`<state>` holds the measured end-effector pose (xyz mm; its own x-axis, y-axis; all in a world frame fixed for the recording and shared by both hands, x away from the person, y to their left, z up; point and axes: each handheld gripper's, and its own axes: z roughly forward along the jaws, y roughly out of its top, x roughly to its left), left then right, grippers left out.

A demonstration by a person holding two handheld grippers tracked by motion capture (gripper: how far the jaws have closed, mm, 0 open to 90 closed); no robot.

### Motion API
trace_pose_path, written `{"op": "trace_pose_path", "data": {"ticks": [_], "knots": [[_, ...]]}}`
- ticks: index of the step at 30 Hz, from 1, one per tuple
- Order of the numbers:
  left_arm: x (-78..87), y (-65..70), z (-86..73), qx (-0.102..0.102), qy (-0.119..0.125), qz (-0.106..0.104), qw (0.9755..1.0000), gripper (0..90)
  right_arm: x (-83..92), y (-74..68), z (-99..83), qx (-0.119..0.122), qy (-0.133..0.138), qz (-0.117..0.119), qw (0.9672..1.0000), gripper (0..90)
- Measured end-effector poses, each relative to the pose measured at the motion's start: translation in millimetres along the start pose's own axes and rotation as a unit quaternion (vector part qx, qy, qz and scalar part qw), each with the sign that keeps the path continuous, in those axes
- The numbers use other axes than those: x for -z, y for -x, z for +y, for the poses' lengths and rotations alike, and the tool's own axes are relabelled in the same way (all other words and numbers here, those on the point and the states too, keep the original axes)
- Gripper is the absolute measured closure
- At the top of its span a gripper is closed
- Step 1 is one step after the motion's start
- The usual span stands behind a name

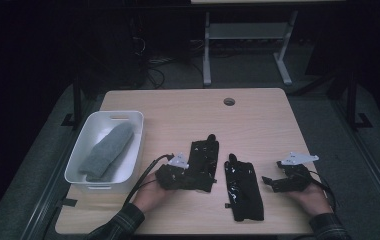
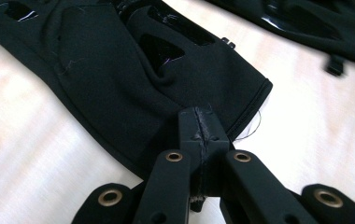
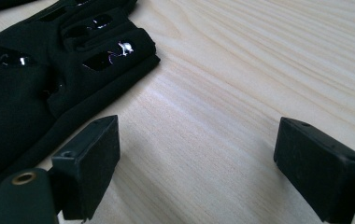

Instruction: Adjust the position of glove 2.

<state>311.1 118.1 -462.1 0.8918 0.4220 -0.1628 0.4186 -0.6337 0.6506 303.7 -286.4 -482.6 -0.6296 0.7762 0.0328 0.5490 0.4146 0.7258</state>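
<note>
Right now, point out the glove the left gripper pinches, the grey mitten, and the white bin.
left glove [image 1: 201,162], high view, middle of the palm.
grey mitten [image 1: 107,150], high view, middle of its body.
white bin [image 1: 128,115], high view, far rim.

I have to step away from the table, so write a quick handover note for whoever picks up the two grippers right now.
Left gripper: shut on the cuff edge of the left black glove.
Right gripper: open, nothing between the jaws, resting on the table beside the right black glove.
White bin at the table's left already holds a grey mitten.
Done: one black glove gripped.
Left, likely: both black gloves are on the table; they probably go into the bin too.
</note>
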Motion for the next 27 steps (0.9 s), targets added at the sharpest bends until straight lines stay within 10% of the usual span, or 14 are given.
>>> {"op": "trace_pose_path", "data": {"ticks": [10, 19, 27], "knots": [[14.6, 18.1, -11.6, -0.003, -0.006, -0.016, 0.9998, 85.6, 0.3, 0.0, 0.0, 0.001, 0.000, 0.000, 1.0000, 15.7], [17.9, 2.0, 5.4, 0.018, 0.021, 0.027, 0.9992, 75.1, 19.4, -15.9, 11.9, 0.023, 0.009, 0.045, 0.9987, 71.9], [15.9, -11.8, 8.4, 0.029, 0.013, 0.068, 0.9972, 57.0, 15.4, -45.4, 22.5, 0.052, -0.006, 0.121, 0.9913, 89.2]]}}
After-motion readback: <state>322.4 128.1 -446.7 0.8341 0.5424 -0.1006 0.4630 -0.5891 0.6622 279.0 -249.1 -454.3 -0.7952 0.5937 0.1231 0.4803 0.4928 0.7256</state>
